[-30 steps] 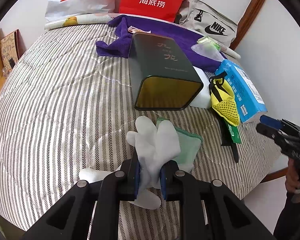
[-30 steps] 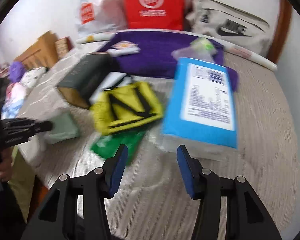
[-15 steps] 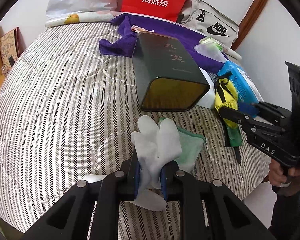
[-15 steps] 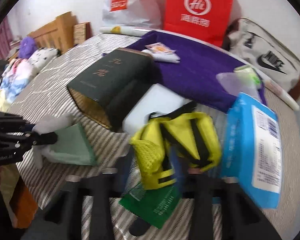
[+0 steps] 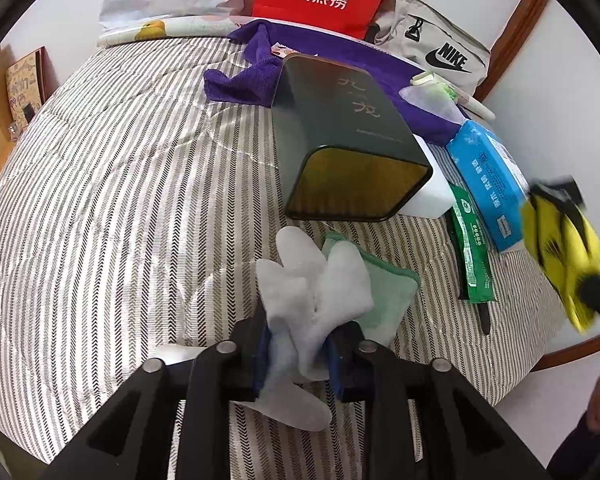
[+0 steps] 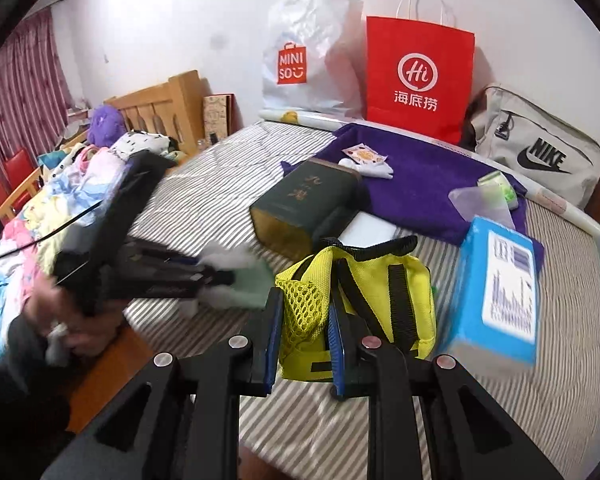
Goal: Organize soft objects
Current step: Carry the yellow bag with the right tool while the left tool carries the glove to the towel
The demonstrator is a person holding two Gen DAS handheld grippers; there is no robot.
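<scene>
Left gripper (image 5: 298,354) low in its own view, jaws easing apart with a crumpled white cloth (image 5: 314,284) between them; blue pads at either side of the bunched fabric, whether they press it cannot be told. A tail of the cloth hangs below the fingertips over the striped bedspread (image 5: 120,200). Just behind the cloth, a folded pale green cloth (image 5: 388,292) lies flat on the spread, partly covered by the white one. Right gripper (image 6: 300,340) closing, jaws narrow, nipping the mesh side of a yellow pouch (image 6: 364,304) with black straps; pouch looks lifted clear of the bed, and it shows blurred at the right edge of the left view. To its right, a blue tissue pack (image 6: 500,292) on the spread; a green sachet (image 5: 470,256) lies beside that pack. Further in, a dark green tin (image 5: 348,136) lies on its side, open gold mouth toward the camera, resting against a white box (image 5: 428,196). Behind the tin, a purple towel (image 6: 420,184) spread flat, small packets on it. Farthest, against the wall: a white shopping bag (image 6: 312,52), a red paper bag (image 6: 418,76), a grey Nike bag (image 6: 540,148)
</scene>
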